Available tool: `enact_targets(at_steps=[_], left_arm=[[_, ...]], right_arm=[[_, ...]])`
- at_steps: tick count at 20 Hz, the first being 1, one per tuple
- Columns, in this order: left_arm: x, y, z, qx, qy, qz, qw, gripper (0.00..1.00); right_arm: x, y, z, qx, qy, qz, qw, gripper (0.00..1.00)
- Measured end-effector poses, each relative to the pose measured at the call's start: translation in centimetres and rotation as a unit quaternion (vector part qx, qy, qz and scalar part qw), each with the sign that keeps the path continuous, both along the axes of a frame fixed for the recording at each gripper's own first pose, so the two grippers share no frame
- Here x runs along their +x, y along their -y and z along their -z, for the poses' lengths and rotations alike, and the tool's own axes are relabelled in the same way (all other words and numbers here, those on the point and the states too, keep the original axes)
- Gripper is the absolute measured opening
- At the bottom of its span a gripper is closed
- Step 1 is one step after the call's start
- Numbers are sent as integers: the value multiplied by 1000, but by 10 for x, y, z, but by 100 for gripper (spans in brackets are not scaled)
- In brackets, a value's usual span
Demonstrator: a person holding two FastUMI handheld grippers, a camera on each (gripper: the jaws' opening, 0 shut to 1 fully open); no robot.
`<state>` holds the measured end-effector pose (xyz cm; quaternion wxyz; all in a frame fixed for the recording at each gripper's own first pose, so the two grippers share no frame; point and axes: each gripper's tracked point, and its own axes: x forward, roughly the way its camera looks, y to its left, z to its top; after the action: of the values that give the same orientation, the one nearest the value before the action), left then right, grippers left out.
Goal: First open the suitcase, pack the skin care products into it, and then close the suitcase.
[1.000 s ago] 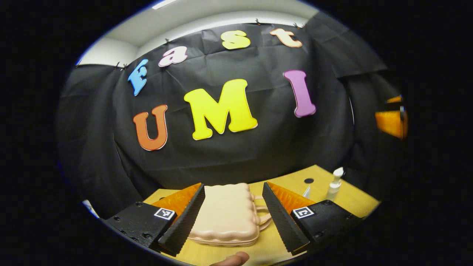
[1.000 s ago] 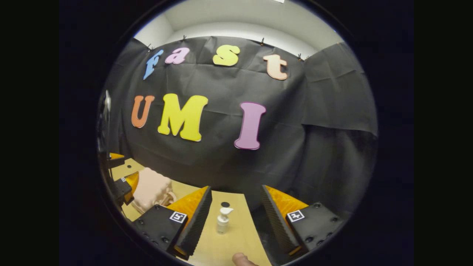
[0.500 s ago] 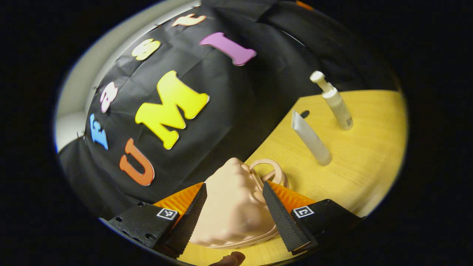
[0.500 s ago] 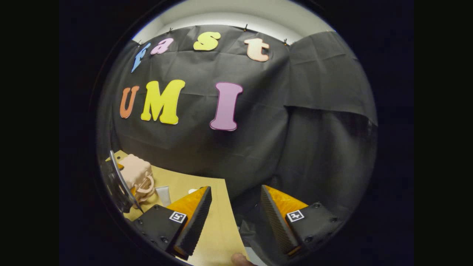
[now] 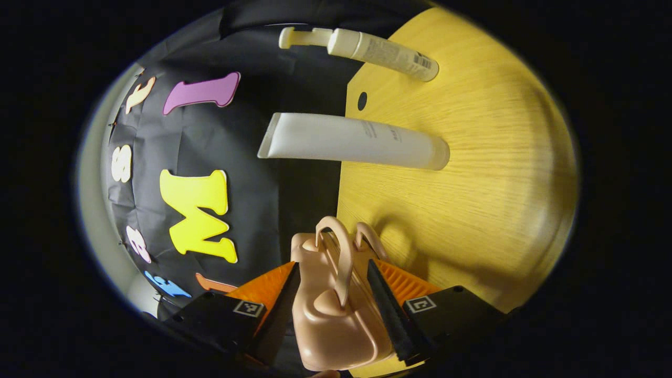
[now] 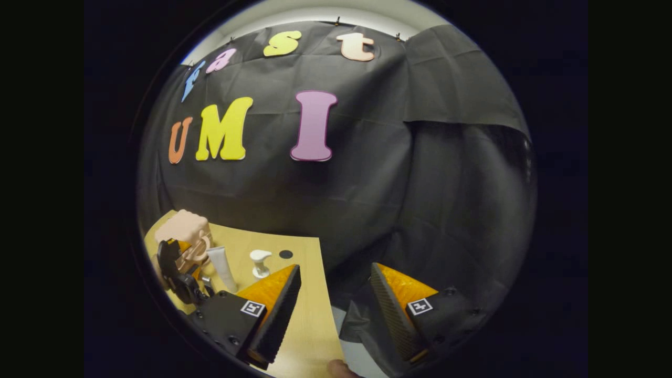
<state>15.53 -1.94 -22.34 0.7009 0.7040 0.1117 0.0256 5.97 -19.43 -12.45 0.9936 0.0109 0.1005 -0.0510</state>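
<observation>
**A:** What's different from a second ago?

**B:** The left gripper [image 5: 332, 310] has rolled over hard. A second ago its fingers stood wide on either side of the small peach-pink moulded plastic suitcase [image 5: 333, 310], which lay flat on the yellow wooden table [image 5: 488, 173]. Now the fingers have narrowed onto the case's two broad sides and it stands up on edge, handles [image 5: 344, 252] outward, near the table's back edge at its left end.

**A:** Pinching it, then?

**B:** It looks so; both fingers lie against the shell. The right gripper [image 6: 332, 310] has swung away off the table's right edge, fingers spread with nothing between them.

**A:** And for the task?

**B:** I'd judge the opening step is only starting. The case seems closed still, and nothing is packed: the white squeeze tube [image 5: 354, 143] and the white pump bottle [image 5: 367, 47] both stand upright, apart from each other, near the back edge, the tube nearer the case.

**A:** Any brand to read?

**B:** No. The tube carries a few lines of grey print and the bottle a small dark block like a barcode, all too small to make out. Each gripper has a square black-and-white marker.
</observation>
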Motion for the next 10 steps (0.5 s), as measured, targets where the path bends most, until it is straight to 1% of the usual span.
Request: enact_targets(at_steps=[1, 2, 3, 4, 5, 6, 7, 8, 10], left_arm=[[3, -2, 5, 3, -10, -6, 1000, 77], [5, -4, 8, 7, -17, -11, 1000, 60], [7, -7, 12, 11, -29, -17, 999, 55], [8, -7, 12, 19, -33, -22, 999, 40], [8, -6, 9, 25, -30, -21, 999, 34], [9, -5, 6, 27, -27, -18, 999, 23], [9, -6, 7, 25, -32, -21, 999, 16], [8, -6, 5, 26, -35, -21, 999, 13], [8, -6, 4, 9, -38, -22, 999, 12]], right_arm=[[4, 2, 6, 5, -8, -6, 1000, 80], [7, 3, 12, 6, -13, -9, 1000, 80], [11, 6, 16, 4, -19, -10, 1000, 80], [15, 7, 16, 3, -20, -12, 1000, 80], [15, 8, 14, 5, -17, -12, 1000, 80], [15, 8, 11, 6, -13, -12, 1000, 80], [14, 8, 9, 5, -11, -10, 1000, 80], [13, 6, 8, 2, -10, -8, 1000, 80], [9, -7, 7, 1, -16, -17, 1000, 80]])
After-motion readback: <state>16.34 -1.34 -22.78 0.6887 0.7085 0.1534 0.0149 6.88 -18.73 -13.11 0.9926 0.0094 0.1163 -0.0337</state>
